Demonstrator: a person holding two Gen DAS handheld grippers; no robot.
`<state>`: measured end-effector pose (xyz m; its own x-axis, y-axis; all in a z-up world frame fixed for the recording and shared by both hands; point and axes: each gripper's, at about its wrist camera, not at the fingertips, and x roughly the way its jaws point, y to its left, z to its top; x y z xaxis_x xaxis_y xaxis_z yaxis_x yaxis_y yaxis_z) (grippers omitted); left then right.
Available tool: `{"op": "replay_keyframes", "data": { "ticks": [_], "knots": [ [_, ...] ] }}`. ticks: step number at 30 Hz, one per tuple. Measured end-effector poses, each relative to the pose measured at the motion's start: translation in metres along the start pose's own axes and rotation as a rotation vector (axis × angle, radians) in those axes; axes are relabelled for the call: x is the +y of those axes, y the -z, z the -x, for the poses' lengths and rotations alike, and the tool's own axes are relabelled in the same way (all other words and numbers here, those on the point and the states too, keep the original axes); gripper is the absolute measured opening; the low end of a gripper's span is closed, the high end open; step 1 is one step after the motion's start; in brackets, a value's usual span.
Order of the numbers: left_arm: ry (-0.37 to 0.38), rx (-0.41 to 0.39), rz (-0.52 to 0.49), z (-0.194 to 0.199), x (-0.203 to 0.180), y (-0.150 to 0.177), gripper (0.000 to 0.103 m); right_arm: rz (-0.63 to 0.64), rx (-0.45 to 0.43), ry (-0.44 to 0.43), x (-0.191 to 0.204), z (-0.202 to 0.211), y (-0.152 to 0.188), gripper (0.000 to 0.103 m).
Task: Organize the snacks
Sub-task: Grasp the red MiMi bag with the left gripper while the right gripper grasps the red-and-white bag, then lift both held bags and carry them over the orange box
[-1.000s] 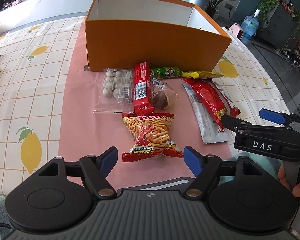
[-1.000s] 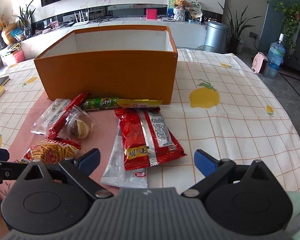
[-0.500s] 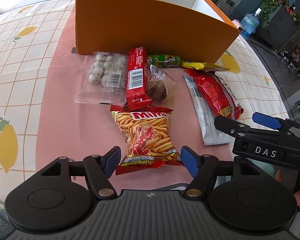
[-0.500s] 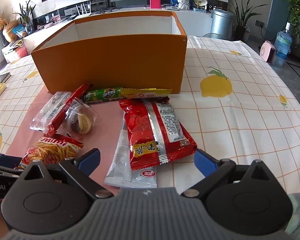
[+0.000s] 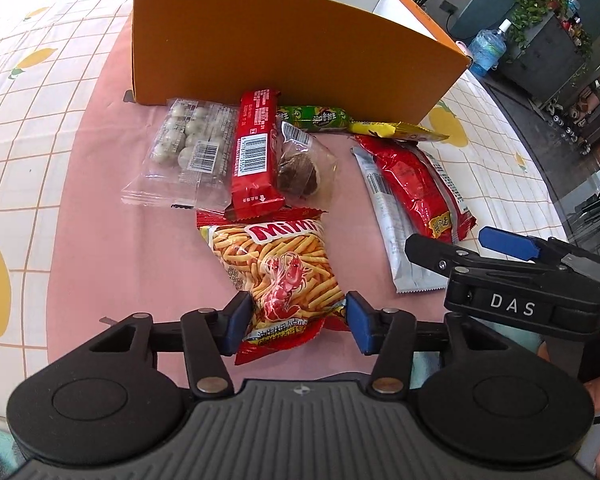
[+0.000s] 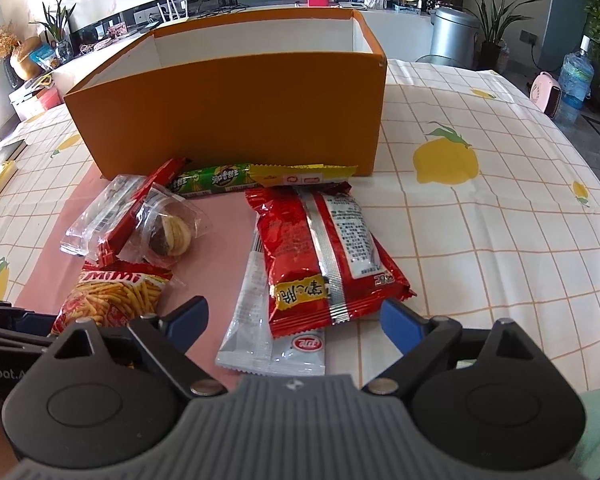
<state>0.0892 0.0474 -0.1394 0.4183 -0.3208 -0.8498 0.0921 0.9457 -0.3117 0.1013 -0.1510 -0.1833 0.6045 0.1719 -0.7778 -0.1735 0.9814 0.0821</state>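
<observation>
An orange box (image 5: 284, 56) stands open at the back of a pink mat; it also shows in the right wrist view (image 6: 228, 116). Several snack packs lie in front of it. My left gripper (image 5: 295, 322) has its jaws around the near end of the Mimi shrimp-stick bag (image 5: 278, 268), pads touching both sides. My right gripper (image 6: 294, 318) is open just before the near end of the red snack pack (image 6: 320, 256), which lies on a white pack (image 6: 260, 320). The right gripper also shows in the left wrist view (image 5: 476, 248).
Also on the mat (image 5: 112, 240) are a clear bag of white balls (image 5: 188, 152), a red bar (image 5: 256, 156), a wrapped cake (image 5: 300, 168), a green stick pack (image 5: 314, 118) and a yellow pack (image 5: 396, 130). The lemon-print tablecloth (image 6: 500, 220) surrounds the mat.
My left gripper moved forward and narrowed until its pads closed in on the Mimi bag. My right gripper advanced toward the red pack, still open.
</observation>
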Motion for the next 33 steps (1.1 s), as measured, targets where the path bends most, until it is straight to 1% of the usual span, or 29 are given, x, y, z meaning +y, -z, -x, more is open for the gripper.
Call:
{"op": "replay_keyframes", "data": {
  "ticks": [4,8,11,13,15,19,20,23,25,28,31,33],
  "knots": [
    [-0.002,-0.018,-0.002,0.005,0.000,0.002,0.051,-0.010,-0.006,-0.009,-0.002,0.001,0.001,0.089],
    [0.002,-0.033,0.004,0.011,0.003,0.003,0.049,-0.021,-0.008,-0.026,-0.005,0.001,0.000,0.083],
    [0.011,-0.046,0.014,0.018,0.006,0.003,0.048,-0.026,-0.003,-0.035,-0.005,-0.001,0.000,0.083],
    [0.014,-0.056,0.015,0.023,0.007,0.003,0.047,-0.029,0.000,-0.028,-0.005,-0.002,-0.001,0.083],
    [0.032,-0.067,0.013,0.029,0.008,0.003,0.047,-0.050,-0.006,-0.013,-0.007,-0.003,-0.002,0.084],
    [0.055,-0.099,-0.006,0.041,0.005,0.004,0.046,-0.095,-0.046,0.008,-0.014,-0.002,-0.009,0.084],
    [0.061,-0.106,-0.007,0.043,0.005,0.003,0.046,-0.090,-0.059,0.021,-0.013,-0.001,-0.011,0.085],
    [0.065,-0.122,-0.002,0.048,0.005,0.001,0.046,-0.045,-0.083,0.044,-0.009,-0.003,-0.021,0.095],
    [0.064,-0.131,-0.002,0.050,0.004,-0.001,0.046,0.010,-0.067,0.036,-0.007,-0.009,-0.031,0.096],
    [0.061,-0.141,0.000,0.051,0.003,-0.005,0.046,0.085,-0.016,0.062,-0.005,-0.024,-0.043,0.096],
    [0.054,-0.149,0.005,0.052,0.003,-0.009,0.046,0.083,0.038,0.058,-0.012,-0.038,-0.051,0.096],
    [0.051,-0.152,0.010,0.051,0.004,-0.011,0.046,0.055,0.063,0.036,-0.018,-0.045,-0.052,0.092]
  ]
}}
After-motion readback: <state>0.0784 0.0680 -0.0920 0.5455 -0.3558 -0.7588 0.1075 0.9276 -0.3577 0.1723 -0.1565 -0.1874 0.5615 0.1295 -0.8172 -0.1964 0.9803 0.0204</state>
